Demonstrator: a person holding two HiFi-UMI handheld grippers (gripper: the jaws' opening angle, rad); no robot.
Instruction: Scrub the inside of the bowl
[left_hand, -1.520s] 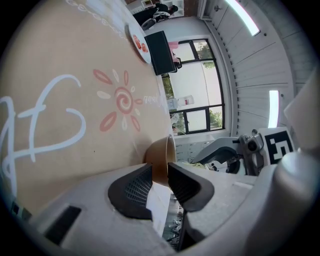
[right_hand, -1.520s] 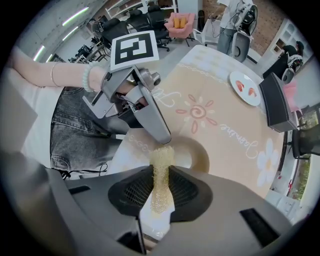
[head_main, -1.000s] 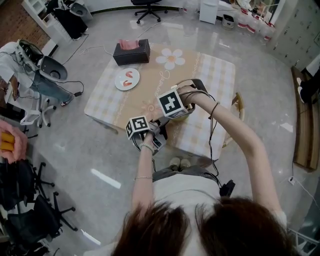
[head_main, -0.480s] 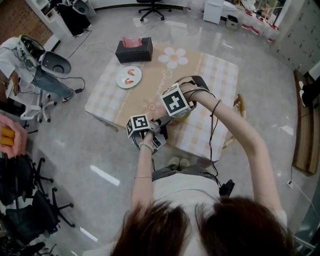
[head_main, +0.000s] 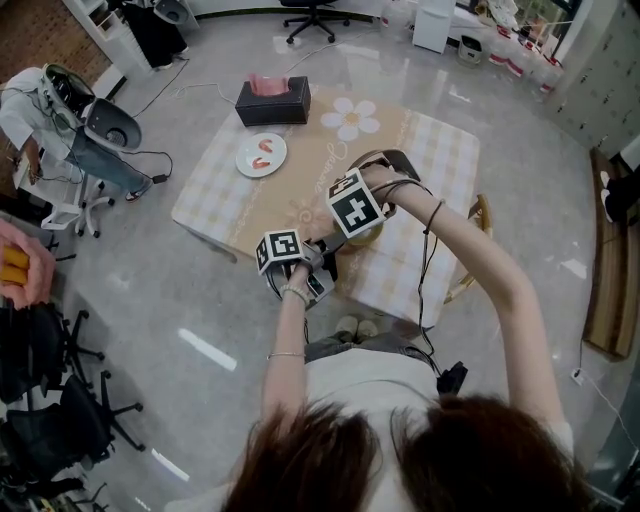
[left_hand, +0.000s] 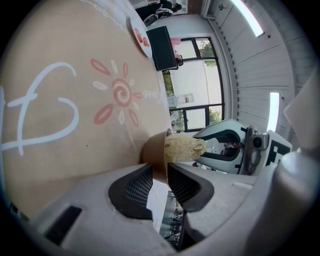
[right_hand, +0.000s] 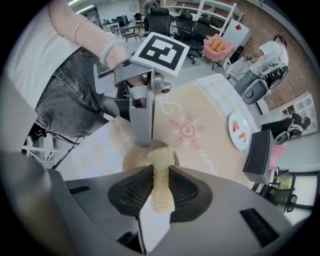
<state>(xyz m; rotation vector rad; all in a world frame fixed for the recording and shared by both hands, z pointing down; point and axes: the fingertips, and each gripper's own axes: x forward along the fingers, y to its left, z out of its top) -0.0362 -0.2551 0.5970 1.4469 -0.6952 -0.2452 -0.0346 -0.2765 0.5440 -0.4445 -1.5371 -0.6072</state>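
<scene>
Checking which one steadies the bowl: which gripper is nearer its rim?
Left. The left gripper is shut on the rim of the bowl. The right gripper is off the bowl, over its opening, shut on a scrubber.

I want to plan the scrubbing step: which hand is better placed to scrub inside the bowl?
Right: the right tongs are shut on the scrub pad just over the bowl; the left tongs clamp its rim.

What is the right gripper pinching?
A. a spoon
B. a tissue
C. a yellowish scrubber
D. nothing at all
C: the right gripper is shut on a yellowish scrubber, whose tip pokes out at the brown bowl.
</scene>
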